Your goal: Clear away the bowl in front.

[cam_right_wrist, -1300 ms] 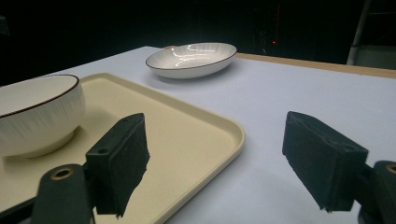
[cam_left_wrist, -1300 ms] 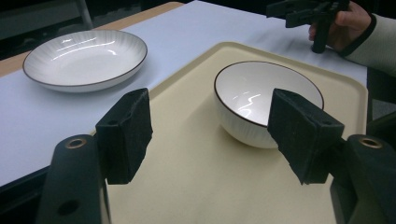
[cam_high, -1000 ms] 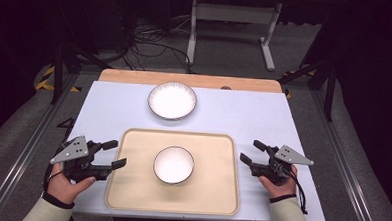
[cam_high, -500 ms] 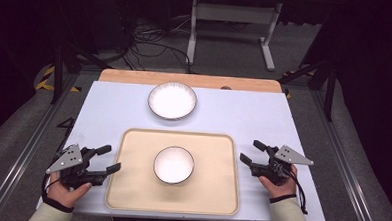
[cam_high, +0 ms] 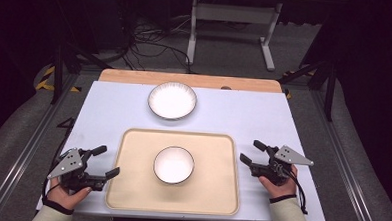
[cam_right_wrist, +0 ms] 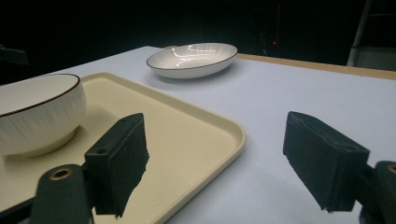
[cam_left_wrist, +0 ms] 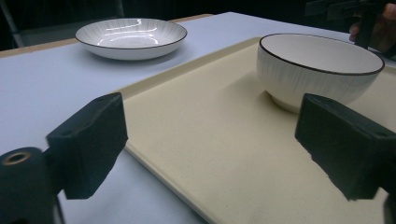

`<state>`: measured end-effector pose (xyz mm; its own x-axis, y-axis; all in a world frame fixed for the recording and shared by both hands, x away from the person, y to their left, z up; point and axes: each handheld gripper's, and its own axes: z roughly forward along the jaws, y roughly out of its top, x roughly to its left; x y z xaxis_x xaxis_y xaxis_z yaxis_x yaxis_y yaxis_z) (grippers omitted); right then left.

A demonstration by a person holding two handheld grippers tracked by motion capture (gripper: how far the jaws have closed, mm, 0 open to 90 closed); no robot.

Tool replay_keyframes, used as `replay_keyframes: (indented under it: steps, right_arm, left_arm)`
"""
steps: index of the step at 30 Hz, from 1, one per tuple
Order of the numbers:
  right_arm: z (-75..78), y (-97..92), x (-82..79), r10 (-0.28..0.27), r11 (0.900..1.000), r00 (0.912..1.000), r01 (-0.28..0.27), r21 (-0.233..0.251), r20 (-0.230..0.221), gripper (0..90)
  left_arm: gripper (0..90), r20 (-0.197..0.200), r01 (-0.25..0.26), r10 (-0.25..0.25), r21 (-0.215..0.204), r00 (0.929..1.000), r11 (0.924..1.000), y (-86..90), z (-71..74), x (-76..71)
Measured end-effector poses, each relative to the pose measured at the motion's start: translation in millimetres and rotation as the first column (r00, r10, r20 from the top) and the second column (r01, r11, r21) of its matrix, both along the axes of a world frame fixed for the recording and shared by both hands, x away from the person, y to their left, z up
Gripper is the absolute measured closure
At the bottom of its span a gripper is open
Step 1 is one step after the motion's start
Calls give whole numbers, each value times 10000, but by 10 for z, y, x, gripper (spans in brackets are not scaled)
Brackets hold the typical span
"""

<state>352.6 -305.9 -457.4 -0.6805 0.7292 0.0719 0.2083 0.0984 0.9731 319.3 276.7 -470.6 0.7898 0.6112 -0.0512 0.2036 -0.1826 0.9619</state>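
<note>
Both grippers, left (cam_high: 101,162) and right (cam_high: 249,152), gape wide beside the cream rectangular plastic tray (cam_high: 130,197); uneven lifting could slide the white ribbed bowl (cam_high: 173,164).

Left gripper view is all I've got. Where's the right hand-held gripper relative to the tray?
Observer: The right hand-held gripper sits just off the right edge of the tray, over the white tabletop, jaws open.
Operator: Anything else on the table besides bowl and plate?
Observer: No. The bowl stands near the tray's middle and the plate lies beyond the tray's far edge, apart from it.
Operator: Where's my own gripper from above?
Observer: The left hand-held gripper is open at the tray's left edge, its near jaw reaching over the rim, touching nothing that I can see.
</note>
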Motion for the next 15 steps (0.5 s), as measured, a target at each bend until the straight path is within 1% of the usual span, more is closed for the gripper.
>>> replay_keyframes:
  steps: [2,4,8,11,15]
  right_arm:
    - [0,0,-1,-1,10000,10000,1,-7,5,224]
    - [0,1,-1,-7,10000,10000,7,-6,8,223]
    - [0,0,0,-3,10000,10000,3,-1,0,223]
    - [-1,0,2,1,10000,10000,-1,16,7,223]
    - [-1,0,2,0,10000,10000,0,22,4,223]
  left_arm:
    - [51,-8,21,-21,-60,10000,10000,2,-3,2]
    - [43,31,39,-39,-88,10000,10000,10,-4,3]
    - [37,96,60,-60,-15,9999,10000,13,-1,2]
    - [36,75,3,-2,-119,10000,9999,12,-5,-5]
    - [39,125,-2,3,-119,9999,9999,8,-6,-10]
